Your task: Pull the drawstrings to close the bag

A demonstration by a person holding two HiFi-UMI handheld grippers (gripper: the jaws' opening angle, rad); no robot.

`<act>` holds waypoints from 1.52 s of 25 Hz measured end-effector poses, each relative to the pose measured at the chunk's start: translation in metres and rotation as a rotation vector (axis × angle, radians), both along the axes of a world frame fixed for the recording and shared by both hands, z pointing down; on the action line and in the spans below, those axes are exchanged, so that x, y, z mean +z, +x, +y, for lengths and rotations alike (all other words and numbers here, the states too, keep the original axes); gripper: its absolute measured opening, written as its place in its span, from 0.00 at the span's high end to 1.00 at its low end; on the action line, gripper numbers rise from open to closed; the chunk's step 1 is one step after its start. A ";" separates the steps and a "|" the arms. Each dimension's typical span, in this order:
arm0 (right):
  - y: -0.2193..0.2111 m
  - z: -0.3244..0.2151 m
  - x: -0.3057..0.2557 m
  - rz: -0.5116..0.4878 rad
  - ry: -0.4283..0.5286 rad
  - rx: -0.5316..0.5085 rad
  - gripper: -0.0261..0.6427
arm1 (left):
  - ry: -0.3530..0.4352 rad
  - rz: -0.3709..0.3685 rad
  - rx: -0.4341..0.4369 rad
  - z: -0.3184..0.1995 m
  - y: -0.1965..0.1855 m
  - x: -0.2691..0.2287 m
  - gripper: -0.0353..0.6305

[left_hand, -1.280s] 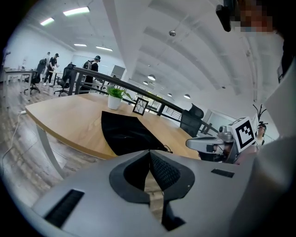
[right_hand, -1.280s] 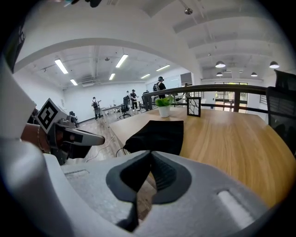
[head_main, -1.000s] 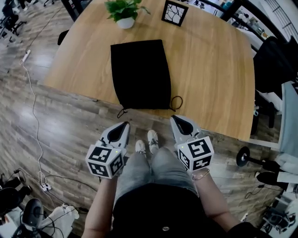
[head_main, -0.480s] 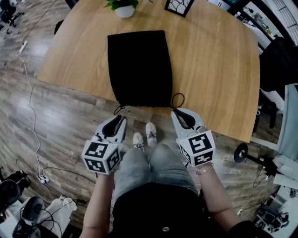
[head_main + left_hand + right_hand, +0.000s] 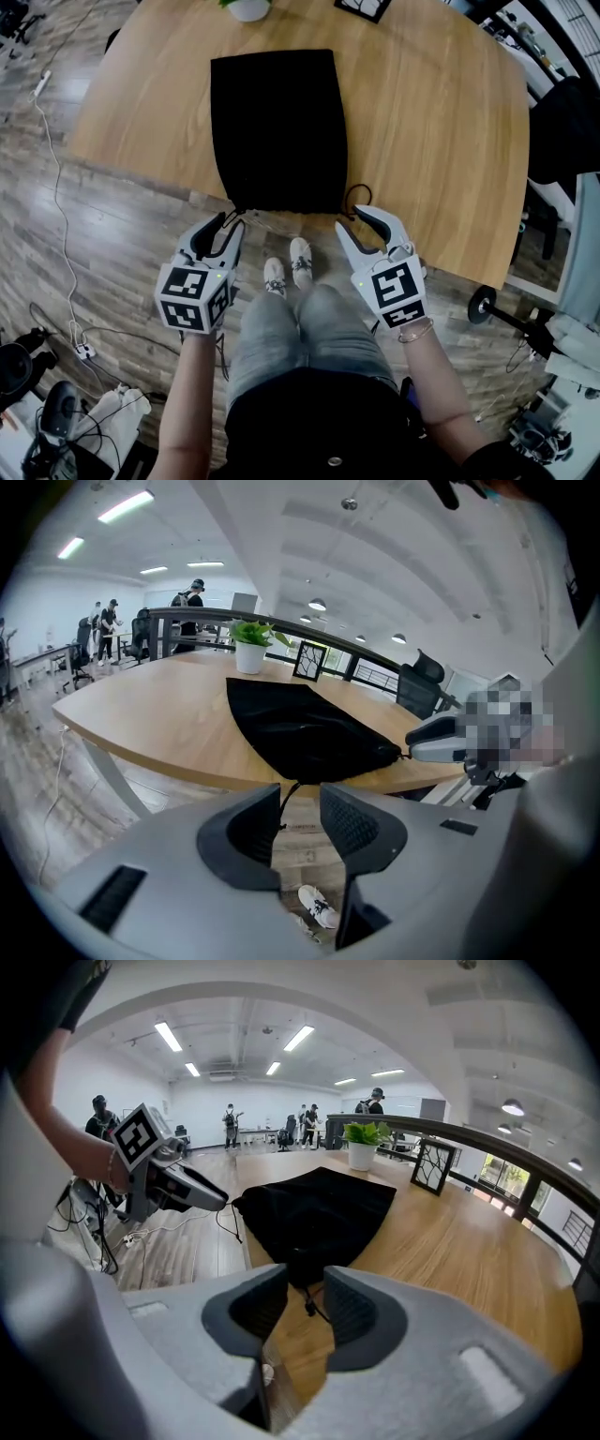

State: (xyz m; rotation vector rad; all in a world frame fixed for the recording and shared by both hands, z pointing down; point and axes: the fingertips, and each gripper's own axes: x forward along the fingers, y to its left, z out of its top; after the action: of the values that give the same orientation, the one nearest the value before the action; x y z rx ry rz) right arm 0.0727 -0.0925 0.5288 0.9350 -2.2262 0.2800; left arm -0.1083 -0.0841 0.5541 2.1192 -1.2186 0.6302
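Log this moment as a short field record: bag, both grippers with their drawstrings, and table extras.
bag: black, lying flat on the wooden table, mouth at the near edge
left gripper: open, jaws have just been opening; left drawstring shows between them, not pinched
right gripper: open, jaws have just been opening; right drawstring, knotted end, shows between them, not pinched
far edge: potted plant, framed picture

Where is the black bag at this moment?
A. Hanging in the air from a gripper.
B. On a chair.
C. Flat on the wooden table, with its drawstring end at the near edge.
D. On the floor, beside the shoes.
C: the bag lies flat on the table, with its drawstring end at the table's near edge.
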 end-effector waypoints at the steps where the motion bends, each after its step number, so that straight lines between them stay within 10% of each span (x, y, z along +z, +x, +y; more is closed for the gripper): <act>1: 0.001 0.000 0.003 0.011 -0.002 -0.014 0.78 | -0.004 -0.003 0.004 -0.001 0.001 0.002 0.76; 21: 0.003 -0.005 0.031 0.411 0.181 -0.464 0.78 | -0.022 -0.171 0.176 -0.015 0.019 0.028 0.76; 38: 0.001 -0.007 0.031 0.421 0.189 -0.470 0.94 | -0.024 -0.241 0.181 -0.022 0.015 0.033 0.92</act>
State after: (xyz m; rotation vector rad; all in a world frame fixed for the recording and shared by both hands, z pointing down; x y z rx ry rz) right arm 0.0738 -0.0991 0.5598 0.4783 -2.0184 -0.3204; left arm -0.0936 -0.1064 0.5874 2.1967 -1.1431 0.9996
